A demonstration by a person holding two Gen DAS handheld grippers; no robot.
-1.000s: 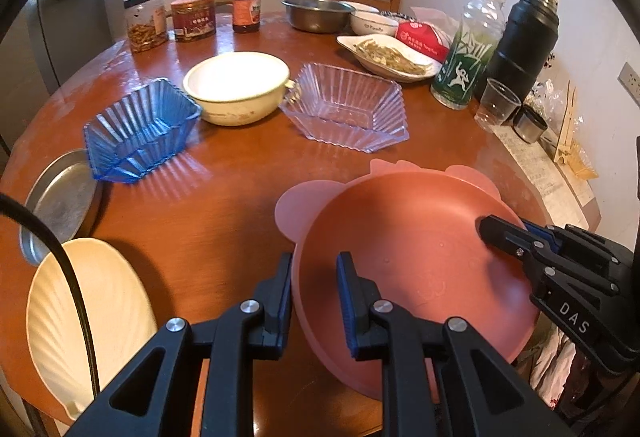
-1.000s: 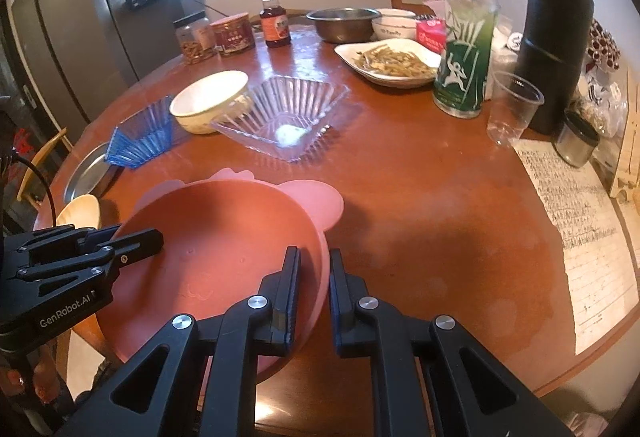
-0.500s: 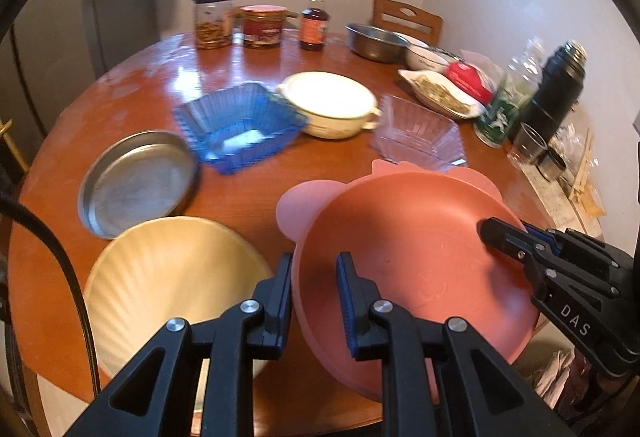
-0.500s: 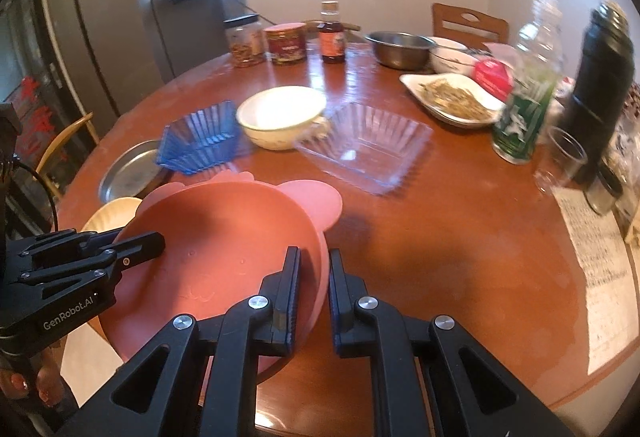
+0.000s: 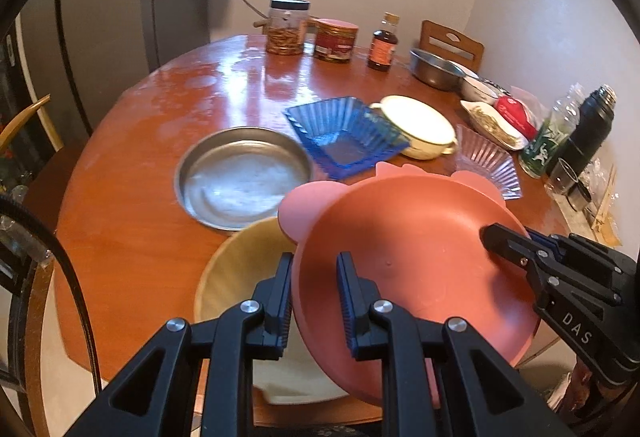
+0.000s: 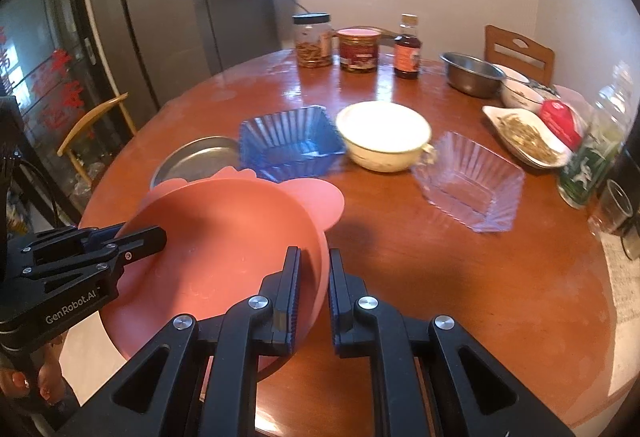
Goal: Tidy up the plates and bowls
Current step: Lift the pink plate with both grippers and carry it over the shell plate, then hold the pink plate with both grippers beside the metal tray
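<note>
A pink plate with round ears (image 5: pixel 400 237) (image 6: pixel 220 237) hangs tilted above the table's near edge, held from both sides. My left gripper (image 5: pixel 315 265) is shut on its near-left rim. My right gripper (image 6: pixel 314 261) is shut on the opposite rim. Under the pink plate lies a cream shell-shaped plate (image 5: pixel 240 269), partly covered by it. Behind stand a round metal tray (image 5: pixel 240 177) (image 6: pixel 192 157), a blue ribbed glass dish (image 5: pixel 344 137) (image 6: pixel 288 145), a cream bowl (image 5: pixel 416 125) (image 6: pixel 384 133) and a clear ribbed glass dish (image 5: pixel 484 161) (image 6: pixel 468 177).
Along the far edge of the round wooden table (image 6: pixel 460 277) stand jars (image 6: pixel 314 41), a sauce bottle (image 6: pixel 407 49) and a steel bowl (image 6: pixel 472 75). A dish of food (image 6: pixel 524 137), a green bottle (image 6: pixel 592 157), a black flask (image 5: pixel 592 129) and a cup (image 6: pixel 612 205) crowd the right side.
Both grippers carried the pink plate leftward across the table. It now hovers over the cream shell plate, with the metal tray just behind. Both grips are unchanged.
</note>
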